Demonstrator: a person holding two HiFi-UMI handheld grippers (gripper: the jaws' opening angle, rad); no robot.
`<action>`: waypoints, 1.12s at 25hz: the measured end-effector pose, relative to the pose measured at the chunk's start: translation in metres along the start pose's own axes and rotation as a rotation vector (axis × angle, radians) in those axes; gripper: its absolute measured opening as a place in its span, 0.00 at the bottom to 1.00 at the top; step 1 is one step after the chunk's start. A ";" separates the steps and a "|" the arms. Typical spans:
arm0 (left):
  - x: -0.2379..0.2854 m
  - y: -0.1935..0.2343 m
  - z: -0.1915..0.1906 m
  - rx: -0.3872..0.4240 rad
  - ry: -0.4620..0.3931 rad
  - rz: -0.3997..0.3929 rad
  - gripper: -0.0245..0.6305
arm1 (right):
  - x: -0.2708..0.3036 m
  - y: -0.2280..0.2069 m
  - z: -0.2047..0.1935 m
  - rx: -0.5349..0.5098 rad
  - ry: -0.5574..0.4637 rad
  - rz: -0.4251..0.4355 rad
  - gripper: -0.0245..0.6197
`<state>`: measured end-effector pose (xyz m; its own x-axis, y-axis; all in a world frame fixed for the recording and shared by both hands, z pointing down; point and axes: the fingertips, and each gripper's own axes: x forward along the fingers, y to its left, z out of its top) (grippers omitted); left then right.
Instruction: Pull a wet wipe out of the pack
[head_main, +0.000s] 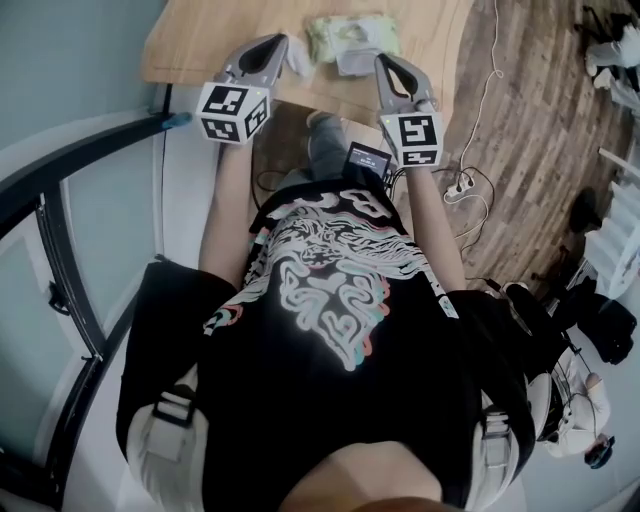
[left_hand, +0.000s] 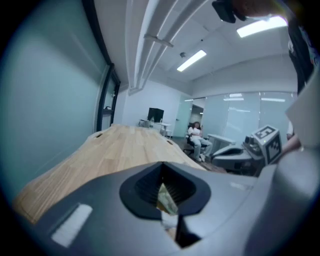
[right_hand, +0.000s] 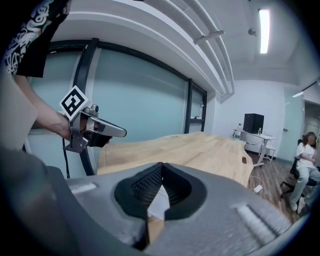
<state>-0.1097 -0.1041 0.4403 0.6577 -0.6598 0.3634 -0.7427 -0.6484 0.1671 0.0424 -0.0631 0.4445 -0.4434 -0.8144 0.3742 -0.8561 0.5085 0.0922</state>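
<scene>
Nearest, filling most of the head view: a black printed T-shirt (head_main: 330, 300) and two bare forearms, with both hands hidden behind the marker cubes. Just under the right gripper's cube, a small lit screen (head_main: 368, 158), too small to read.

At the end of the left forearm, the left gripper (head_main: 278, 42): jaws pressed together tip to tip, nothing pinched between them. The same on the right gripper (head_main: 385, 60): jaws together and empty. Near each other, side by side, both aimed at the table edge.

Through the hollow behind the closed left tips, only a greenish sliver of the wet wipe pack (head_main: 350, 35); the rest cut off by the grey jaw bodies. Through the hollow of the right gripper, only a white scrap, too little to name with certainty.

Just beyond the tips and between them, the pack itself, flat on the wooden table (head_main: 200, 45). Lies with its long axis across the line of the jaws, from the left gripper's side towards the right gripper's side, top face up. Print on it too blurred to read; hard to tell whether the flap is open. Against its edge nearest the grippers, a pale crumpled sheet (head_main: 352, 62); not clear whether attached to the opening or loose. A smaller white piece (head_main: 298, 60) just beside the left tips.

Farther ahead, in the gripper views, the long tabletop running away, and at its far end a seated person (left_hand: 196, 140), small and unclear. To the outer side of the right gripper, plank floor with a white cable (head_main: 482, 100).
</scene>
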 end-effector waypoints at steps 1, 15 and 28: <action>-0.004 -0.003 0.005 -0.004 -0.013 -0.003 0.02 | -0.004 0.002 0.004 -0.004 -0.009 -0.006 0.04; -0.055 -0.046 0.011 0.102 0.003 0.063 0.02 | -0.058 0.026 0.038 0.023 -0.091 -0.076 0.04; -0.071 -0.081 0.033 0.152 -0.058 0.109 0.02 | -0.103 0.018 0.078 0.127 -0.200 -0.057 0.04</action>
<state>-0.0922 -0.0176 0.3712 0.5841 -0.7471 0.3172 -0.7853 -0.6190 -0.0118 0.0523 0.0081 0.3359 -0.4261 -0.8865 0.1806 -0.9023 0.4309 -0.0139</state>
